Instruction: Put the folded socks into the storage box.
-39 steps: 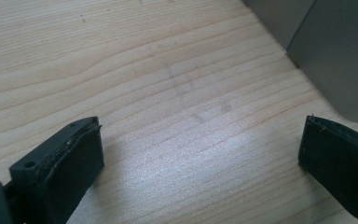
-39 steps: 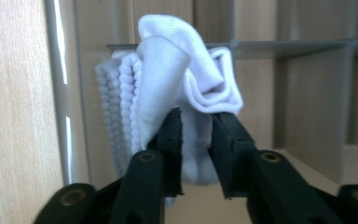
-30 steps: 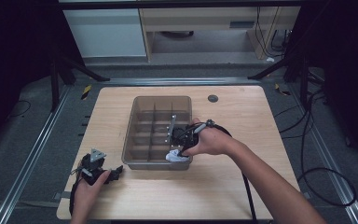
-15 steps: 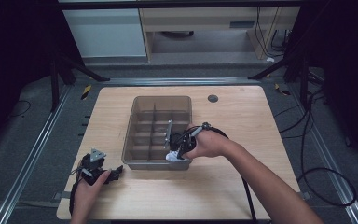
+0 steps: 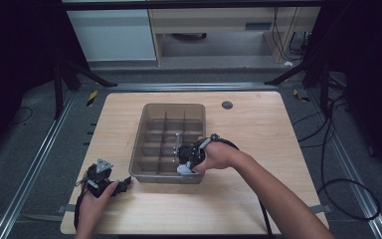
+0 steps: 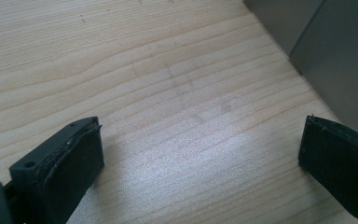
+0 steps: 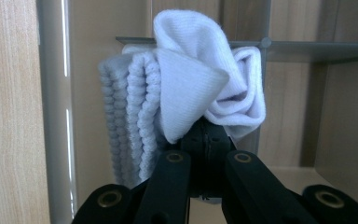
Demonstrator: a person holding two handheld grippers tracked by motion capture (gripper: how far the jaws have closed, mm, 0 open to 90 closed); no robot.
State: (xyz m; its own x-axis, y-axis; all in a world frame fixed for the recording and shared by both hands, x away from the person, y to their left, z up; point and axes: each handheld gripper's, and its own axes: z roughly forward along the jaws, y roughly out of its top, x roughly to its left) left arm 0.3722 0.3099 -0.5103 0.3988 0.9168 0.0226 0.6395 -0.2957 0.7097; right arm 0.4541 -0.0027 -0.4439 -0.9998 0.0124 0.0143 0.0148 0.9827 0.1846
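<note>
Resting on the wooden table (image 5: 258, 124), the left gripper (image 5: 122, 183) has its jaws spread wide with nothing between them, the grey divided bin (image 5: 151, 174) just beyond its tips. Farther right, the right gripper (image 5: 185, 160) is clamped on a white sock (image 7: 200, 93), bunched above its jaws over the bin's near compartment.

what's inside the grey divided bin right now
The divided bin shows bare compartments across its far rows. At its near edge the right gripper holds a white sock over a compartment; whatever lies beneath the sock and hand is covered.
</note>
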